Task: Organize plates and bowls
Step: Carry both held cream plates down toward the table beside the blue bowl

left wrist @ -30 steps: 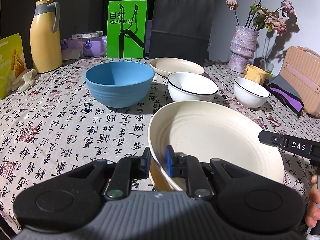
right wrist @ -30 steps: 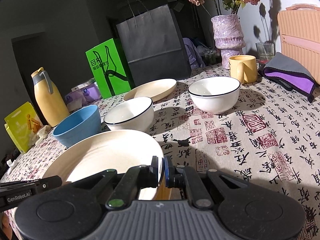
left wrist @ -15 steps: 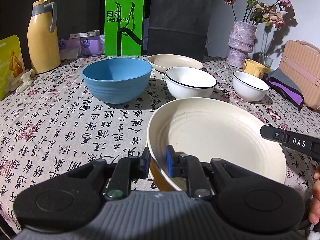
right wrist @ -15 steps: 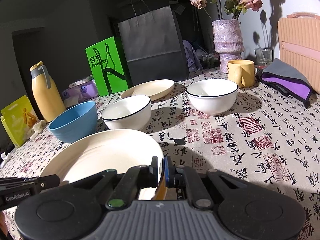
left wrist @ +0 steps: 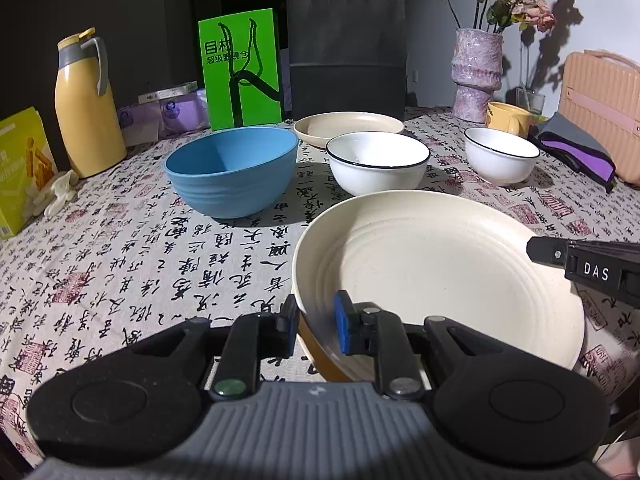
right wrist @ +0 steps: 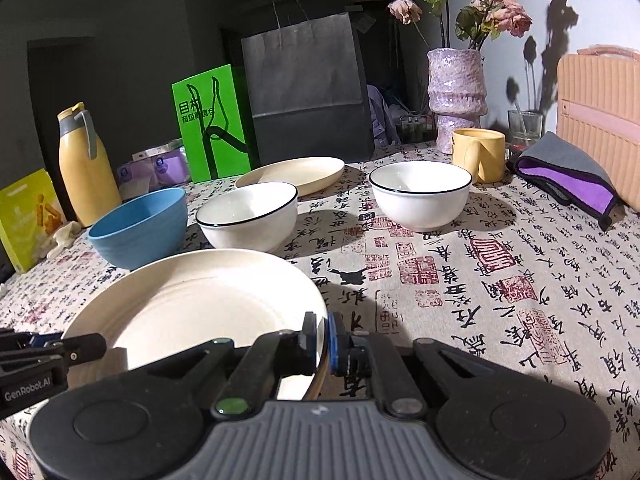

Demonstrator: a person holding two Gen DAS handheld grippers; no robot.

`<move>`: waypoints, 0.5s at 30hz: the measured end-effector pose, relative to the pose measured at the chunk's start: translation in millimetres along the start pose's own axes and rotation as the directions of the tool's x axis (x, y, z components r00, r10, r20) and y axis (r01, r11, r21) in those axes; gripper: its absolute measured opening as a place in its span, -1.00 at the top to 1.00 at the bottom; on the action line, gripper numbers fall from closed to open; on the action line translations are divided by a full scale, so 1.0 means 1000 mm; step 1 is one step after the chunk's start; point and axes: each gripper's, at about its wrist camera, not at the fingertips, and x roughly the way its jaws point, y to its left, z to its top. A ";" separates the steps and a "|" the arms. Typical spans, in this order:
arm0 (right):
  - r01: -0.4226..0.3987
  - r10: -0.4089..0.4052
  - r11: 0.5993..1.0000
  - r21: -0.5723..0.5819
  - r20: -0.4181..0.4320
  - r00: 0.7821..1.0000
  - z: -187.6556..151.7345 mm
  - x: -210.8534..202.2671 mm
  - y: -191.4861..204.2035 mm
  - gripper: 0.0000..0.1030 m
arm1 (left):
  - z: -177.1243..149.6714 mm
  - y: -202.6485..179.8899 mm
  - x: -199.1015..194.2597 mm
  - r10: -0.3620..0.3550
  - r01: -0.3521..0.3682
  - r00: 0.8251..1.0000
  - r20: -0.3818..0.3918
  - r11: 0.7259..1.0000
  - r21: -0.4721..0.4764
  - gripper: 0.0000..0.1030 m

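now the left gripper (left wrist: 316, 322) is opening around the rim of the cream plate (left wrist: 436, 264), pads no longer pressing, while the right gripper (right wrist: 321, 334) still pinches it; release seems to begin

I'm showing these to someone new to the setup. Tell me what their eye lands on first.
First, the big cream plate in the foreground, its rim between the fingers of the left gripper, whose jaws are opening, while the right gripper is shut on its opposite rim. Next, the blue bowl behind it on the calligraphy tablecloth, then the bright green bag at the back.
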 end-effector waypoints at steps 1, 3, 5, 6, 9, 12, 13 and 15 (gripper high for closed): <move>0.003 -0.003 1.000 -0.004 0.001 1.000 0.000 0.000 0.001 0.88 | 0.000 -0.001 0.000 0.003 -0.003 1.000 0.001 1.000 0.003 0.63; 0.007 -0.007 1.000 -0.011 0.003 1.000 -0.001 0.000 0.001 0.88 | -0.001 -0.002 0.000 0.011 -0.011 1.000 0.004 1.000 0.013 0.63; 0.013 -0.013 1.000 -0.023 0.008 1.000 -0.001 0.000 0.003 0.88 | -0.002 -0.005 -0.001 0.023 -0.024 1.000 0.008 0.999 0.029 0.62; 0.015 -0.015 1.000 -0.026 0.010 1.000 -0.001 0.000 0.003 0.88 | -0.003 -0.006 0.000 0.029 -0.030 1.000 0.010 0.999 0.035 0.62; 0.015 -0.015 0.999 -0.029 0.008 1.000 -0.002 0.000 0.004 0.88 | -0.004 -0.007 0.001 0.041 -0.042 0.999 0.012 0.998 0.046 0.62; 0.017 -0.017 0.999 -0.036 0.009 1.000 -0.003 0.000 0.004 0.88 | -0.005 -0.008 0.001 0.045 -0.046 0.999 0.015 0.998 0.052 0.62; 0.020 -0.020 0.999 -0.040 0.010 1.000 -0.003 0.000 0.004 0.88 | -0.005 -0.008 0.001 0.047 -0.048 0.999 0.016 0.997 0.057 0.62; 0.030 -0.029 0.998 -0.055 0.013 0.999 -0.004 0.001 0.006 0.88 | -0.006 -0.010 0.001 0.054 -0.056 0.998 0.019 0.996 0.068 0.61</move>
